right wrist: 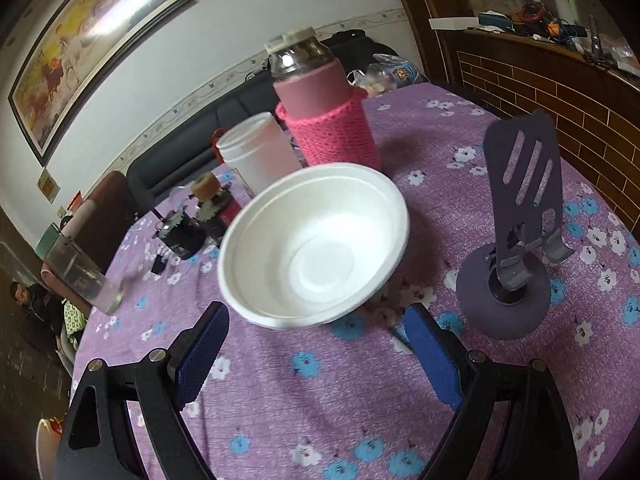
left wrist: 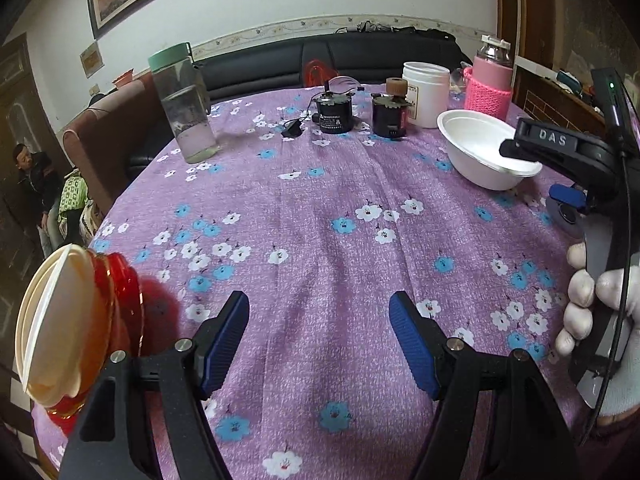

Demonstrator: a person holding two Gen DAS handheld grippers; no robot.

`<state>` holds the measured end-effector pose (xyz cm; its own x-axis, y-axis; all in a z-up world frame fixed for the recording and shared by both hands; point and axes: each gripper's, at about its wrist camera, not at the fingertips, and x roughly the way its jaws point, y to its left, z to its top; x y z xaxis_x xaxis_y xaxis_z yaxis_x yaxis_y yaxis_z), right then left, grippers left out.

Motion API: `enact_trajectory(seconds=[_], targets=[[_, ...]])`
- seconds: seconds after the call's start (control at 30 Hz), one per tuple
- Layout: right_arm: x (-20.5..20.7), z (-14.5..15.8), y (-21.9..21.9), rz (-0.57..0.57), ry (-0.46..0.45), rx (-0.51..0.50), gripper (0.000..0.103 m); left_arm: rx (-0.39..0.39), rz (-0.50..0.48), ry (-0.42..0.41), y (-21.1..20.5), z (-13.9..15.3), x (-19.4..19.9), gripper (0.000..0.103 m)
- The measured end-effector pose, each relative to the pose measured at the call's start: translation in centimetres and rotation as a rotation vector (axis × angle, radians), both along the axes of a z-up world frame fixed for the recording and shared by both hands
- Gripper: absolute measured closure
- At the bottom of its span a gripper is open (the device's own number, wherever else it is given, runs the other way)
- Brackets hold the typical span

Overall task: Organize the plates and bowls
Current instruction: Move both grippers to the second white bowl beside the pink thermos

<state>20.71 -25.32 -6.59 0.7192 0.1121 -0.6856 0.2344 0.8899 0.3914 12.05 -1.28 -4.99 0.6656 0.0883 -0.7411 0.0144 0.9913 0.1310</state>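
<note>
A white foam bowl stands upright on the purple flowered tablecloth. My right gripper is open just short of its near rim, nothing between the blue pads. In the left wrist view the same bowl sits far right, with the right gripper at its right rim, held by a gloved hand. My left gripper is open over bare cloth. A tilted stack of cream-white dishes leans against a red translucent object at the near left table edge.
Behind the bowl stand a pink-sleeved bottle, a white jar and two black motor parts. A purple phone stand is to the right, a clear water bottle far left. A person sits beyond the table.
</note>
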Motion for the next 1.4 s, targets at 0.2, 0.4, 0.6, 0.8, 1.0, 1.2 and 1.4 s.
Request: enact_trajectory(seconds=[0.2, 0.4, 0.6, 0.8, 1.0, 1.2, 1.4], targets=[[1.2, -1.0, -1.0, -0.001, 0.019, 0.036, 0.011, 0.029, -0.015, 0.002, -1.3, -0.3, 1.4, 0.031], [1.7, -1.4, -1.5, 0.008, 0.021, 0.048, 0.011, 0.06, -0.029, -0.024, -2.7, 0.2, 2.2, 0.031], [1.8, -1.9, -2.1, -0.001, 0.031, 0.068, 0.011, 0.076, -0.05, -0.048, -3.9, 0.9, 2.7, 0.031], [1.9, -2.1, -2.7, -0.009, 0.038, 0.083, 0.011, 0.083, -0.065, -0.053, -4.9, 1.1, 3.3, 0.031], [2.1, -2.2, -2.6, -0.003, 0.046, 0.081, 0.011, 0.087, -0.07, -0.051, -5.5, 1.1, 3.7, 0.031], [2.2, -2.2, -2.9, -0.003, 0.046, 0.089, 0.011, 0.027, -0.105, -0.003, -5.4, 1.5, 5.4, 0.031], [2.2, -2.4, -3.2, -0.005, 0.048, 0.104, 0.011, -0.238, -0.098, 0.105, -3.4, 3.3, 12.6, 0.032]])
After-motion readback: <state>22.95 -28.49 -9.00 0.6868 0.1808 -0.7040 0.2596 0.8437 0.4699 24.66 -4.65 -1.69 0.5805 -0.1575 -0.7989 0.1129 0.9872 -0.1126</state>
